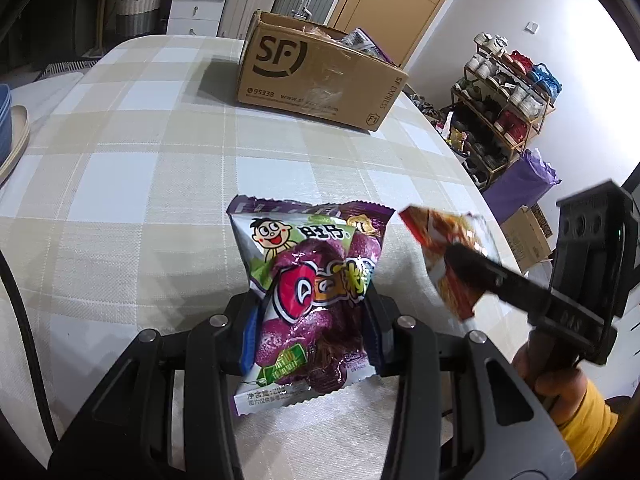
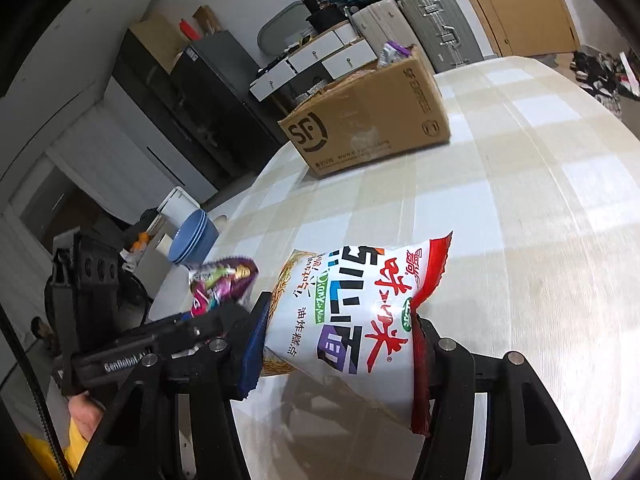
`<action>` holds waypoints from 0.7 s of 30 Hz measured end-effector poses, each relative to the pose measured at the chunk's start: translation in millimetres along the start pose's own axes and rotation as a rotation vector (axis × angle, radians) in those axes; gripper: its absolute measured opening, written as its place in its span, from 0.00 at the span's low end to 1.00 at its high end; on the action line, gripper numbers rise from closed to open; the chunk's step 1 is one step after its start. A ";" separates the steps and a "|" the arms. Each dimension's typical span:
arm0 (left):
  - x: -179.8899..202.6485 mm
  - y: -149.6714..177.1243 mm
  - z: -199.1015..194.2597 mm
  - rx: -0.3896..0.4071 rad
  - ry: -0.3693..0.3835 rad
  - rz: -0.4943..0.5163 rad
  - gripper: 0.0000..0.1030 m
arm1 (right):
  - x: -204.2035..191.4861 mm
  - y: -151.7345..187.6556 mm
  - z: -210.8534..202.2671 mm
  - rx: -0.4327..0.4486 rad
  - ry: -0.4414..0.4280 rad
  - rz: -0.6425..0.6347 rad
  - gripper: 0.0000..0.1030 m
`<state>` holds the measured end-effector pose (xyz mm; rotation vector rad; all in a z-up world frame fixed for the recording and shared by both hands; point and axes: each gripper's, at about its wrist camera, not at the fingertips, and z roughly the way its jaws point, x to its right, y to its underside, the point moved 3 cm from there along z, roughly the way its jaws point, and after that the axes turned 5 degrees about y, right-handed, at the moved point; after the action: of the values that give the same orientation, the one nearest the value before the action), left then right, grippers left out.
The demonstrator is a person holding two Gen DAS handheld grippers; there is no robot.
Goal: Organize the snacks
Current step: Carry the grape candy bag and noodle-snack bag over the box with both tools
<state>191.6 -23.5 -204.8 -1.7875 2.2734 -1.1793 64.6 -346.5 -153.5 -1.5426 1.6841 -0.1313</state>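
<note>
My left gripper (image 1: 310, 332) is shut on a purple candy bag (image 1: 308, 284) with a cartoon face, held above the checked tablecloth (image 1: 140, 184). In the right wrist view the same purple candy bag (image 2: 224, 284) shows at the left, with the left gripper's body behind it. My right gripper (image 2: 340, 350) is shut on a white and red noodle snack bag (image 2: 352, 320); the left wrist view shows that snack bag (image 1: 448, 252) at the right. An open cardboard box (image 1: 320, 76) marked SF stands at the far side of the table, with wrappers showing inside; the box (image 2: 372, 124) is also ahead in the right wrist view.
Stacked blue bowls (image 2: 192, 236) sit by the table's left edge. A shoe rack (image 1: 504, 108) and a purple bag (image 1: 520, 184) stand beyond the table's right edge. Suitcases (image 2: 436, 24) and white drawers (image 2: 320, 56) stand behind the box. A person's hand in a yellow sleeve (image 1: 588, 416) holds the right gripper.
</note>
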 end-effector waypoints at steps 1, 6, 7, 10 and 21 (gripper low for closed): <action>1.6 -0.4 -0.4 0.002 -0.001 0.002 0.37 | -1.9 2.3 0.5 -0.001 0.002 -0.003 0.56; 10.6 -3.3 -6.5 0.023 -0.006 0.010 0.37 | -5.4 5.6 -10.6 0.025 -0.001 -0.025 0.56; 11.6 -3.7 -7.9 0.026 -0.009 0.016 0.37 | -6.6 5.2 -14.4 0.037 -0.005 -0.030 0.56; 16.1 -7.3 -11.7 0.034 -0.004 0.029 0.37 | -9.0 0.9 -18.9 0.059 -0.013 -0.046 0.56; 9.5 -59.6 -29.2 0.087 0.011 0.048 0.37 | -12.0 -51.9 -26.4 0.123 -0.034 -0.072 0.56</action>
<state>224.5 -19.4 -146.6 -1.6907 2.2210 -1.2624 87.5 -360.2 -100.4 -1.5054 1.5661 -0.2405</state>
